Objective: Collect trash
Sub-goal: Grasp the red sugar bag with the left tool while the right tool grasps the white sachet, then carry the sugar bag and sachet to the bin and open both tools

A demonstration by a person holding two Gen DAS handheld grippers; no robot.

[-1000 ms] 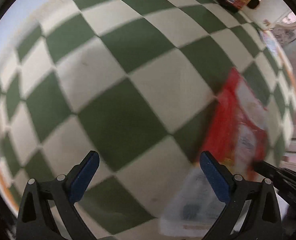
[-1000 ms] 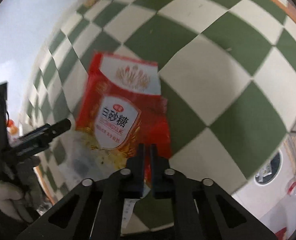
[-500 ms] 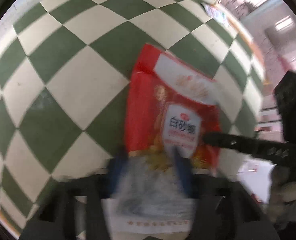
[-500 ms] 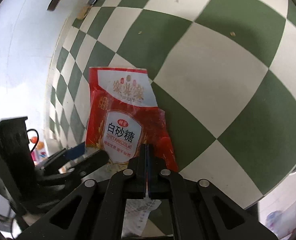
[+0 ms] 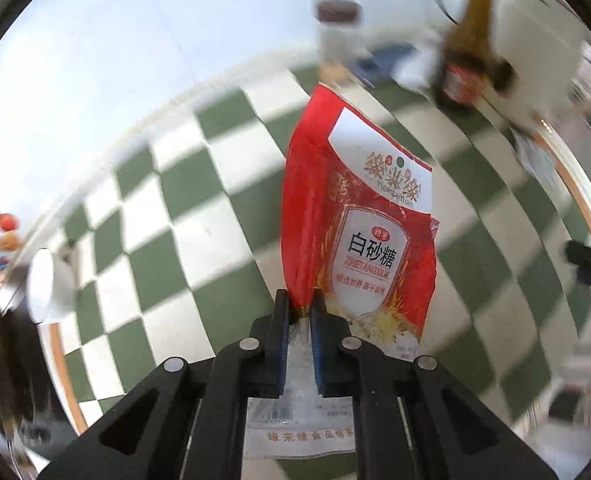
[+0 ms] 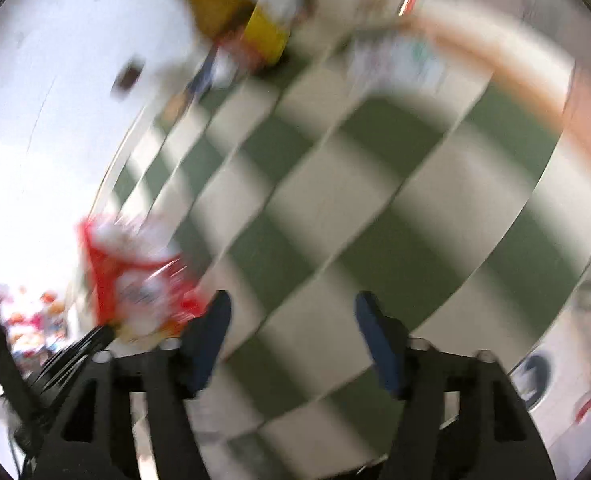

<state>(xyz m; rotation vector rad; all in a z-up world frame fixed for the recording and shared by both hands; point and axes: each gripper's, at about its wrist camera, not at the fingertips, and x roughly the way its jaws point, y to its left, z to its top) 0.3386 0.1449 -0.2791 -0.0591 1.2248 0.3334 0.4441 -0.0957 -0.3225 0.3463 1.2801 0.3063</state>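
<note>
My left gripper (image 5: 298,312) is shut on the lower edge of a red and white sugar bag (image 5: 359,224), an empty wrapper with Chinese print, and holds it upright above the green and cream checkered tablecloth (image 5: 199,216). The bag's clear bottom part hangs between the fingers. In the blurred right wrist view the same bag (image 6: 135,276) shows at the lower left, held by the left gripper. My right gripper (image 6: 291,320) is open and empty over the cloth, to the right of the bag.
A dark sauce bottle (image 5: 471,52), a small jar with a brown lid (image 5: 335,28) and loose packets stand at the far edge by the white wall. A yellow-labelled bottle (image 6: 263,28) and a paper packet (image 6: 395,60) show in the right wrist view. A white roll (image 5: 43,284) lies left.
My left gripper closed on the sugar bag and lifted it upright. My right gripper let go of the bag, opened and moved away to the right.
</note>
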